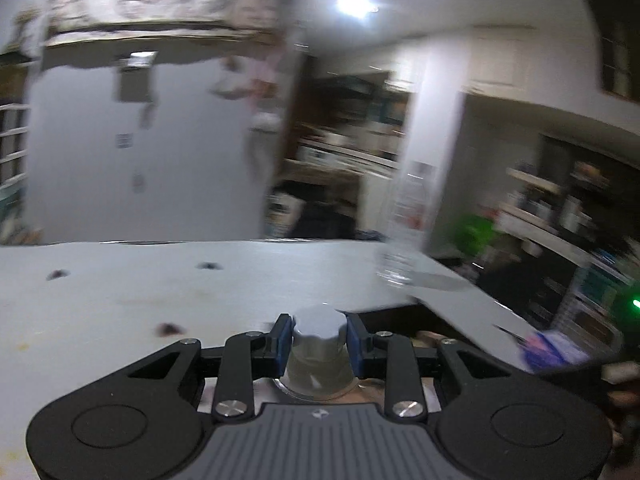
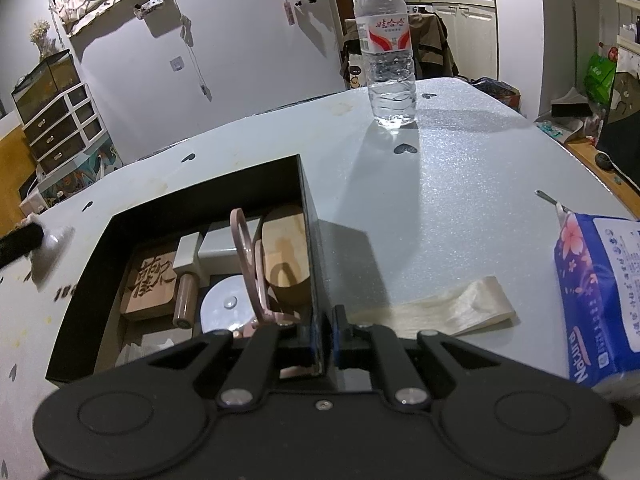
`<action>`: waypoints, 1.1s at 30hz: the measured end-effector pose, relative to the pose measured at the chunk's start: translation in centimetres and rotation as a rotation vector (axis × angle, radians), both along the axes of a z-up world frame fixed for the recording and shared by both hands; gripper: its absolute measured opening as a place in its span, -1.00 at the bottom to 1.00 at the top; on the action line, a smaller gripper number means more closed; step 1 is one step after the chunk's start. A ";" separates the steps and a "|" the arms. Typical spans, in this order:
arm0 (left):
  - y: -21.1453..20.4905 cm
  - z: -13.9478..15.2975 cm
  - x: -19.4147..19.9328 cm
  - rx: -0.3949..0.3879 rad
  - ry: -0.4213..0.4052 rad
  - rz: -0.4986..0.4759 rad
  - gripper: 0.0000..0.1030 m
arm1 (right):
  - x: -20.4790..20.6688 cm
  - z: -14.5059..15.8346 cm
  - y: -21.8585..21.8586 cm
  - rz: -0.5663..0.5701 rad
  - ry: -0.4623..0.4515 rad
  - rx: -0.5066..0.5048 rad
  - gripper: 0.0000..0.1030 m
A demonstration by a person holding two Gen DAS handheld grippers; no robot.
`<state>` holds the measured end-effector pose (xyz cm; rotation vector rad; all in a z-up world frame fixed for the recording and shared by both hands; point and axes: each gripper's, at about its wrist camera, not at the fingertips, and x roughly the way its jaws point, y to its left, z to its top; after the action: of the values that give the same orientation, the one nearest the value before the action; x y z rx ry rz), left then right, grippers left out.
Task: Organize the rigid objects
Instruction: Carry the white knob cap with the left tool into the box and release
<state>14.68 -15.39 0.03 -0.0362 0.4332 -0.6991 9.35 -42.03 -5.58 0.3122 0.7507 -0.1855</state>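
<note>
Carrying a grey-capped jar (image 1: 319,344) clamped in my left jaws; right jaws pinch the black box's (image 2: 200,184) wall at three o'clock. Next: lower it inside.

a water bottle (image 2: 387,56) stands on the table (image 2: 440,200); a tissue pack (image 2: 600,300) lies near its edge.

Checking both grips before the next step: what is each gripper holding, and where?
Left gripper: grey-capped container, by its cap. Right gripper: black box, by its right wall.
</note>
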 end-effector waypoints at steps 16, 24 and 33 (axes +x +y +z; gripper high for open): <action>-4.6 -2.8 -1.1 0.161 0.080 -0.063 -0.01 | 0.0 -0.1 -0.2 0.005 -0.010 0.013 -0.82; -4.4 -2.5 -1.6 0.154 0.089 -0.096 0.34 | 0.0 -0.1 -0.2 0.004 -0.009 0.012 -0.82; -4.2 -2.6 -1.7 0.136 0.115 -0.096 0.45 | 0.0 -0.1 -0.2 0.004 -0.008 0.010 -0.83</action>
<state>12.98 -19.58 -2.54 0.0730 0.5951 -0.7631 9.33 -42.20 -5.68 0.3202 0.7445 -0.1764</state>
